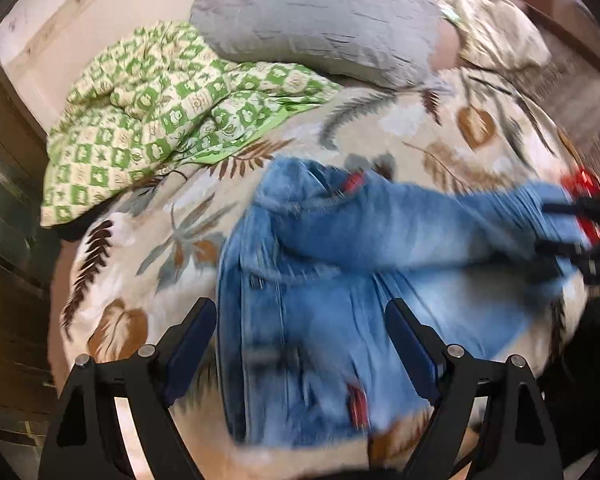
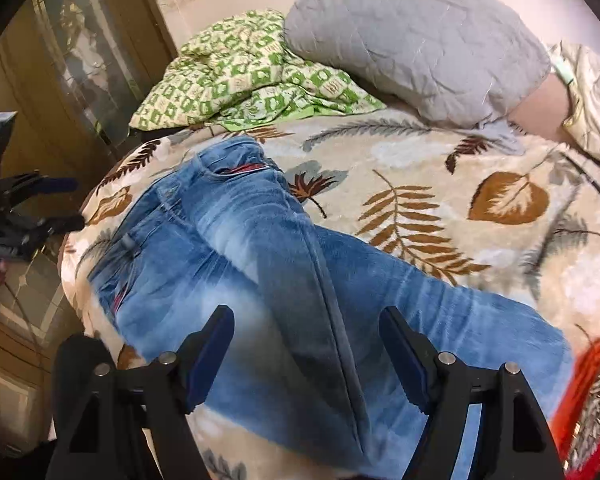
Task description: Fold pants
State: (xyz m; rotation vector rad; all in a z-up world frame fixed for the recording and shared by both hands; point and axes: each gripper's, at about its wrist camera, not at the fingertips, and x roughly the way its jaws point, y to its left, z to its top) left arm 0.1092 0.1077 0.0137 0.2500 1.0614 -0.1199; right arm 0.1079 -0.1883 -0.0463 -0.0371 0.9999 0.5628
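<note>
Light blue jeans (image 1: 320,272) lie rumpled on a leaf-patterned blanket (image 1: 440,132). In the left wrist view my left gripper (image 1: 300,324) is open and empty, just above the waist end. The other gripper (image 1: 580,224) appears at the far right, at the leg end; the view is blurred there. In the right wrist view the jeans (image 2: 300,272) lie with one leg crossed over the other, and my right gripper (image 2: 306,336) is open above the legs, holding nothing. The left gripper (image 2: 36,204) shows at the left edge.
A green checked quilt (image 1: 152,108) and a grey pillow (image 1: 320,20) lie at the head of the bed. A beige pillow (image 1: 496,32) sits at the right. A wooden glass-front cabinet (image 2: 76,60) stands left of the bed. A red patterned thing (image 2: 592,396) is at lower right.
</note>
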